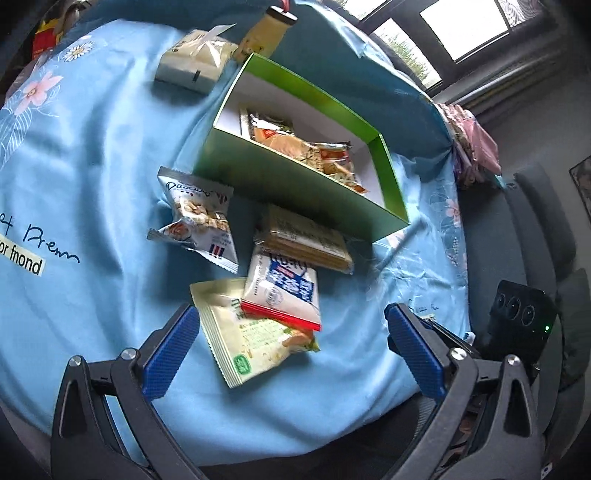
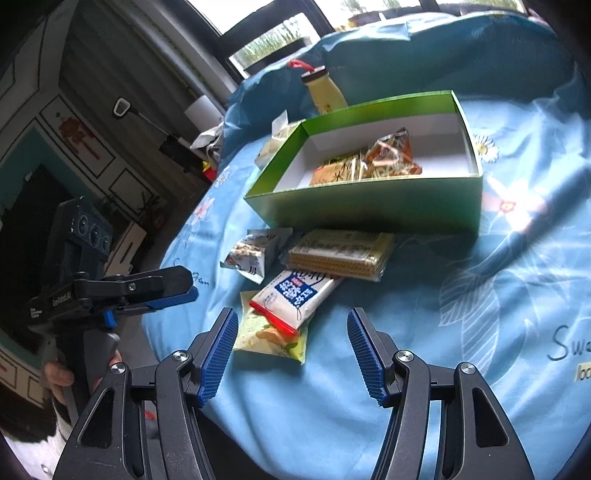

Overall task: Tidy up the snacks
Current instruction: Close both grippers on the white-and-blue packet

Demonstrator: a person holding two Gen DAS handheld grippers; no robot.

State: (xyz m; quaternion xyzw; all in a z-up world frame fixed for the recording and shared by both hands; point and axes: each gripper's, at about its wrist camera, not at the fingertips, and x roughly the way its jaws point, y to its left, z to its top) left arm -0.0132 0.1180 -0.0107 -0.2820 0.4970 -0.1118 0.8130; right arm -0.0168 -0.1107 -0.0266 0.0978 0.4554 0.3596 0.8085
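A green box [image 1: 291,184] [image 2: 376,199] stands open on the blue cloth and holds a few snack packets [image 1: 314,151] [image 2: 369,162]. In front of it lie loose snacks: a nut packet [image 1: 199,218] [image 2: 255,251], a wafer pack [image 1: 306,240] [image 2: 343,254], a white, blue and red packet [image 1: 284,291] [image 2: 295,295] resting on a pale green packet [image 1: 247,339] [image 2: 269,336]. My left gripper [image 1: 291,350] [image 2: 192,295] is open and empty just short of the pale green packet. My right gripper [image 2: 291,354] is open and empty near the same pile.
A tissue pack [image 1: 192,61] [image 2: 275,142] and a yellow drink bottle [image 1: 266,35] [image 2: 325,92] stand behind the box. The table's edge drops off at the right in the left wrist view [image 1: 465,280] and at the left in the right wrist view [image 2: 177,243]. Folded pink cloth [image 1: 476,144] lies beyond it.
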